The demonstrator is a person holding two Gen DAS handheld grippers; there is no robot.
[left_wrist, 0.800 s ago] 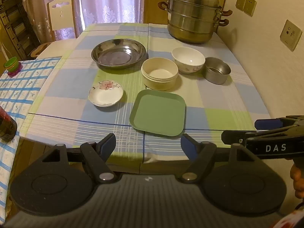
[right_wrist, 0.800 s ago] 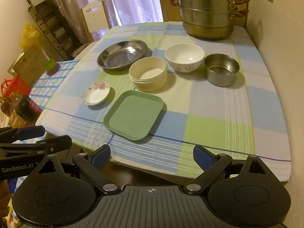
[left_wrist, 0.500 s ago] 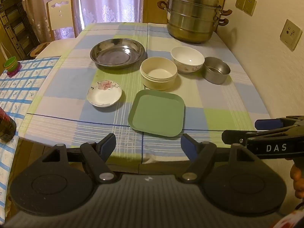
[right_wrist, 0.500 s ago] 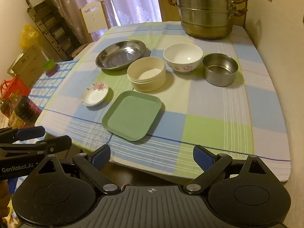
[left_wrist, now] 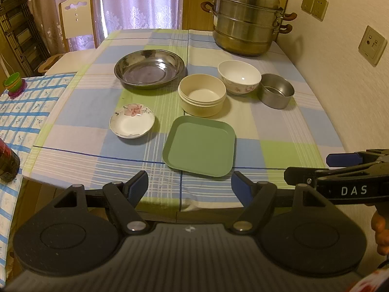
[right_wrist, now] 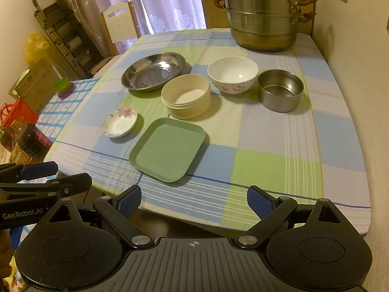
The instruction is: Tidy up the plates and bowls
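- The left gripper (left_wrist: 189, 187) is hovering short of the near edge of the table (left_wrist: 279, 131), tilting down toward it, its jaws standing wide apart with nothing between them.
- The right gripper (right_wrist: 194, 202) is hanging just beside it in the same downward tilt, jaws likewise spread wide and holding nothing.
- Six dishes are sitting on the checked cloth, all apart from the grippers: one green square plate (left_wrist: 200, 146) nearest the edge, one small flowered saucer (left_wrist: 132, 121) to its left, one cream round bowl (left_wrist: 202, 95) behind the plate, one white flowered bowl (left_wrist: 239, 76) and one small steel bowl (left_wrist: 277, 90) to the right of that, and one wide steel dish (left_wrist: 149, 68) at the back left.
- One big lidded steamer pot (left_wrist: 246, 17) is standing at the far end by the wall.
- One chair (left_wrist: 76, 19) is standing beyond the far left corner.
- The left view is showing three wall sockets and fingers of a hand (left_wrist: 380, 233) behind the other gripper.
- The right view is showing a yellow bag (right_wrist: 36, 46), a red basket (right_wrist: 18, 112) and bottles (right_wrist: 29, 141) on the left, which the left view is missing.
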